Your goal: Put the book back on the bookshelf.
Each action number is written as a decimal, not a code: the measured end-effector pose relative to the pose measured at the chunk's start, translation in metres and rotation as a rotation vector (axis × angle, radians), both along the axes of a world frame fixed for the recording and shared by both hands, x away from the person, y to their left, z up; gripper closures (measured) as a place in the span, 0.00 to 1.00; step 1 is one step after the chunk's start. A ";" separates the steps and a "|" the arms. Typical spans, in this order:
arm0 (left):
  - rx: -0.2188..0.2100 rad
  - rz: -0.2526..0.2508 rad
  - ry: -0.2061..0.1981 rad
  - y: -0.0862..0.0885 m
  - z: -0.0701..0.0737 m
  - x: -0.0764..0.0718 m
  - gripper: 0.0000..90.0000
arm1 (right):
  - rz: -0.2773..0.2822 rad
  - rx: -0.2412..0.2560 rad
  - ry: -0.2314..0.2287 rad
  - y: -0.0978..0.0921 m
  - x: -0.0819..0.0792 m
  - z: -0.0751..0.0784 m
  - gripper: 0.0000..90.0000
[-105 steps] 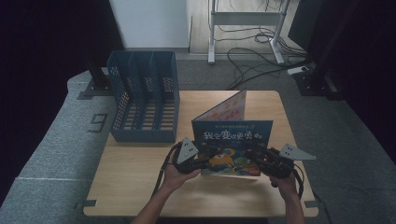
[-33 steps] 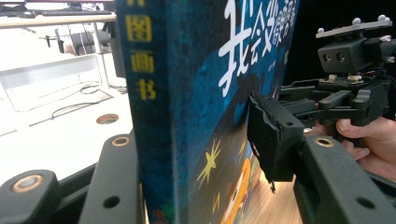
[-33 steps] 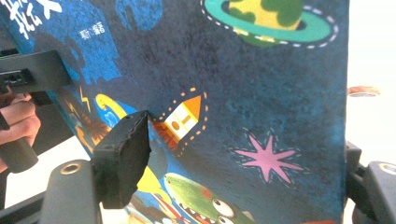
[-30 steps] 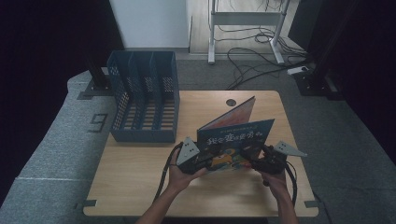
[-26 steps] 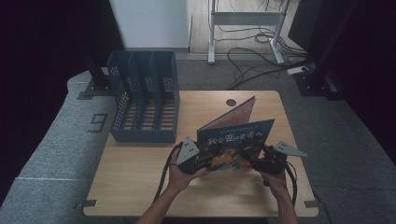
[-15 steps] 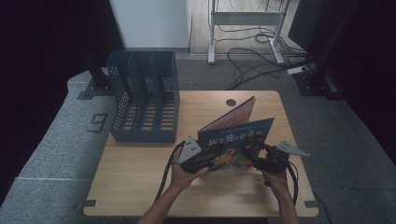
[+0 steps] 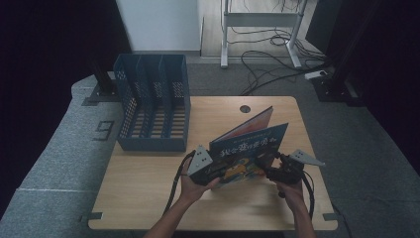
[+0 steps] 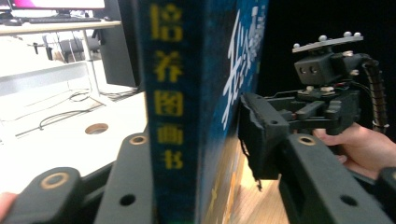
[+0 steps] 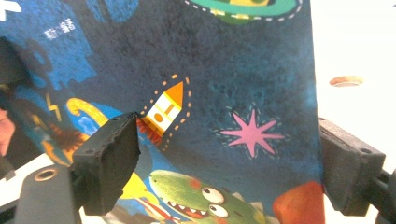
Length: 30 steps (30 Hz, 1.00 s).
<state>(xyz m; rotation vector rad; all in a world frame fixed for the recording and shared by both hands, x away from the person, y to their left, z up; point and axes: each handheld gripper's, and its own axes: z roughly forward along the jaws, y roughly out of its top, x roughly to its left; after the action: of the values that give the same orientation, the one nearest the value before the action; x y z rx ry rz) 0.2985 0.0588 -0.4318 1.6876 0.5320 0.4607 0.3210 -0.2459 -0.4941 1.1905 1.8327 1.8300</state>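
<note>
On the pale wooden bench, right of the blue slotted file rack, the blue picture book stands upright, left hand-held gripper pinching its spine, right hand-held gripper spread around its cover; I'd steady both before lifting.

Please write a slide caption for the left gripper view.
Left gripper clamps the picture book by its spine.
</note>
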 end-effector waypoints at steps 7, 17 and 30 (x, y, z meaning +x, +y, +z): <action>-0.019 -0.013 0.008 0.001 -0.001 -0.001 0.71 | -0.013 0.000 0.004 0.003 0.000 0.000 0.14; -0.032 -0.026 0.034 -0.011 -0.001 0.005 0.67 | -0.006 -0.008 0.007 0.001 0.000 0.000 0.14; -0.047 -0.068 0.000 -0.012 -0.002 -0.002 0.86 | -0.022 -0.027 0.015 -0.001 0.001 -0.002 0.19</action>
<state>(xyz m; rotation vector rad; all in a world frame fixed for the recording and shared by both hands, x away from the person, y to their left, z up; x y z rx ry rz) 0.2969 0.0472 -0.4339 1.6559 0.4801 0.3957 0.3220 -0.2472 -0.4965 1.2134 1.8385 1.7838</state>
